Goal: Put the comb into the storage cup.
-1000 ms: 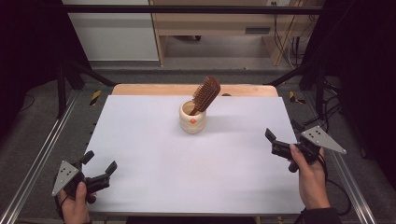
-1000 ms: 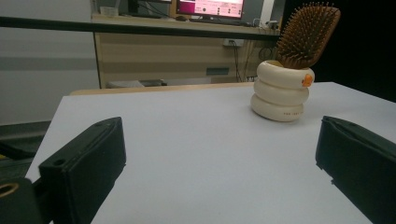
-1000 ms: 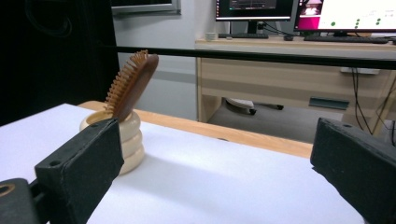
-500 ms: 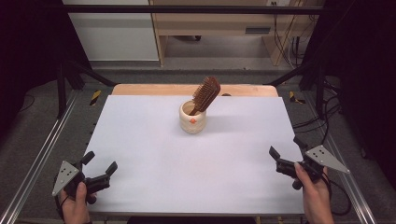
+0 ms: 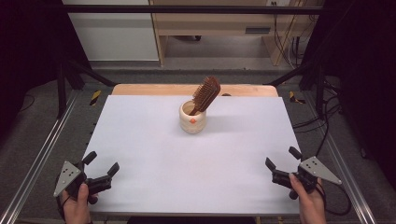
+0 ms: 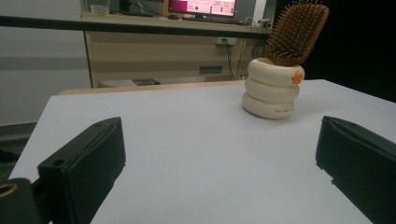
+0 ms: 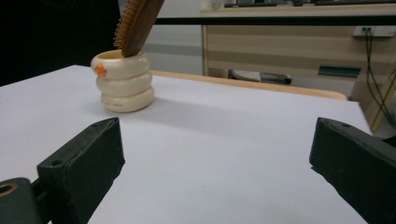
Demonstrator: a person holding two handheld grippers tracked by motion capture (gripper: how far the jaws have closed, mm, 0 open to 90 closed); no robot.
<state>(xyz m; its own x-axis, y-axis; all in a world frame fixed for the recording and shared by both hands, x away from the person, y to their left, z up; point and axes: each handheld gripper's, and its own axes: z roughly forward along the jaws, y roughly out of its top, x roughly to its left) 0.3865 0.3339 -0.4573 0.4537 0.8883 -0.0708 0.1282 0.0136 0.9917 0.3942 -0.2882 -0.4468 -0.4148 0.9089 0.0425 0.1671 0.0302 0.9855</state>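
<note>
A: The right gripper [image 5: 282, 164] has drawn back over the last second, from beside the far right of the white table [image 5: 154, 154] to its near right corner. Its jaws stand spread with nothing between them.

B: And the left gripper [image 5: 100, 164]?

A: Unmoved at the near left corner, jaws likewise spread and empty. With both parked well apart from the cup, the hairbrush looks placed, or not yet reached for.

B: Where is the hairbrush?

A: The wooden hairbrush [image 5: 206, 94] stands handle-down in the cream ringed cup [image 5: 193, 117], near the table's far edge, leaning to the right.

B: What do the gripper views add?

A: The left gripper view shows the bristle face [image 6: 295, 32] and an orange mark on the cup [image 6: 271, 88]. The right gripper view shows the brush's plain wooden back [image 7: 140, 21].
</note>
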